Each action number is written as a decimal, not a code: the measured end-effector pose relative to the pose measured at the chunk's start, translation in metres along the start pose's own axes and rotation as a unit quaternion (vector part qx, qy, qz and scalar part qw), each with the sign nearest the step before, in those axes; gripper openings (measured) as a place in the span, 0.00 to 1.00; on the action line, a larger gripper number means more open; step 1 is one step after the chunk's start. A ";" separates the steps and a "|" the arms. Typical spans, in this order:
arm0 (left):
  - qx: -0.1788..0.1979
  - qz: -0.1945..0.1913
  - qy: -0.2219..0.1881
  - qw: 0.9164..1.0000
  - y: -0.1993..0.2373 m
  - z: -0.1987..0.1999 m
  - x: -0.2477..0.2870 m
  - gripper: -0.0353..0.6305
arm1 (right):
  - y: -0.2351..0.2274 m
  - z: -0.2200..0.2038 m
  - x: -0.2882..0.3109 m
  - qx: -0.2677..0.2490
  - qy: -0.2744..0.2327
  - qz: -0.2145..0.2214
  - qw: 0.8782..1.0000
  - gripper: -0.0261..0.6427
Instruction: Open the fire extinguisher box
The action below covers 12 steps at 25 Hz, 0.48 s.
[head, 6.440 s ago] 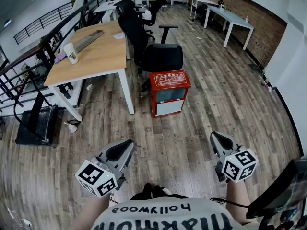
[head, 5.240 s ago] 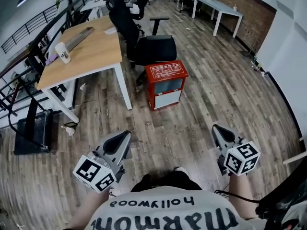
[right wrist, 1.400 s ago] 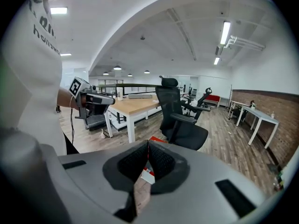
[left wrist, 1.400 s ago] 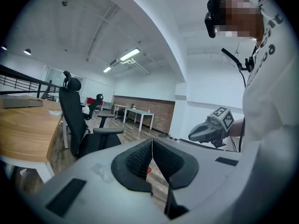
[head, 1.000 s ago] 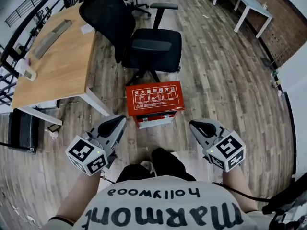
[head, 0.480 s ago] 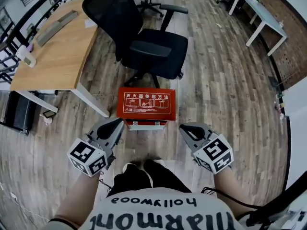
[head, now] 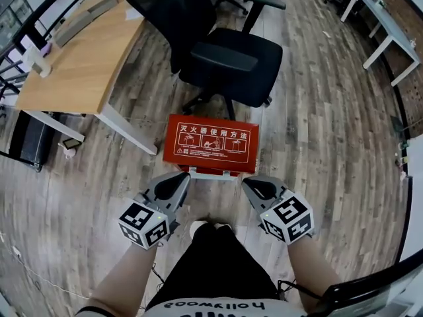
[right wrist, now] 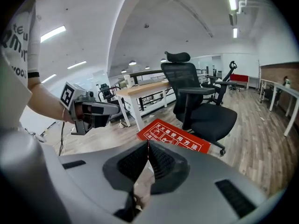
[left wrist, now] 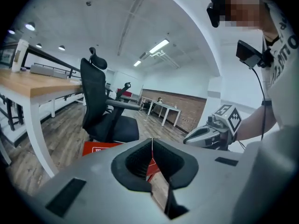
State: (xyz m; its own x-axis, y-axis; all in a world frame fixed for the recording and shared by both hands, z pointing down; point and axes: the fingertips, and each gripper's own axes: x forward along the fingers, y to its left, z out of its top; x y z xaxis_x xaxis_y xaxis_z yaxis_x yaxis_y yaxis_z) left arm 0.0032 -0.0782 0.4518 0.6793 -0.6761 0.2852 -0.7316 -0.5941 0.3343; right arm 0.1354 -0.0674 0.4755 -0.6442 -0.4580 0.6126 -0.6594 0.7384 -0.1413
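The red fire extinguisher box (head: 211,144) stands on the wood floor with its lid, printed in white, facing up and closed. My left gripper (head: 181,177) hovers just in front of the box's near left corner, jaws shut and empty. My right gripper (head: 248,184) hangs at the near right corner, also shut on nothing. Neither touches the box. In the left gripper view the box (left wrist: 100,148) lies beyond the closed jaws, and the right gripper (left wrist: 189,137) shows at the right. The right gripper view has the box (right wrist: 175,136) ahead and the left gripper (right wrist: 117,109) at the left.
A black office chair (head: 228,61) stands right behind the box. A wooden desk (head: 73,58) with white legs is at the back left, and a black base (head: 26,140) lies beside it. White tables (head: 390,18) stand at the far right. The person's legs (head: 205,256) are below the grippers.
The person has walked up to the box, which now lies directly below. Both grippers have come closer together at its front edge. Their jaws stay shut.
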 end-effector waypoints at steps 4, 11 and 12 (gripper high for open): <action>-0.014 -0.003 0.014 1.000 0.022 -0.039 0.028 0.07 | -0.009 -0.015 0.032 0.017 -0.006 0.005 1.000 0.06; -0.019 0.043 0.058 0.997 0.073 -0.137 0.058 0.07 | -0.024 -0.040 0.083 0.046 -0.011 0.011 0.999 0.06; -0.039 0.045 0.058 0.996 0.080 -0.152 0.061 0.07 | -0.026 -0.044 0.088 0.048 -0.010 0.014 0.999 0.06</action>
State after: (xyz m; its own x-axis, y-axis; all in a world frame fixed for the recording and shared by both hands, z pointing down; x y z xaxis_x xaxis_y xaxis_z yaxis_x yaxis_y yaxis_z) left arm -0.0050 -0.1010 0.6324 0.6158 -0.6676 0.4186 -0.7869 -0.4937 0.3702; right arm 0.1130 -0.1051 0.5676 -0.6697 -0.4490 0.5915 -0.6747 0.7006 -0.2321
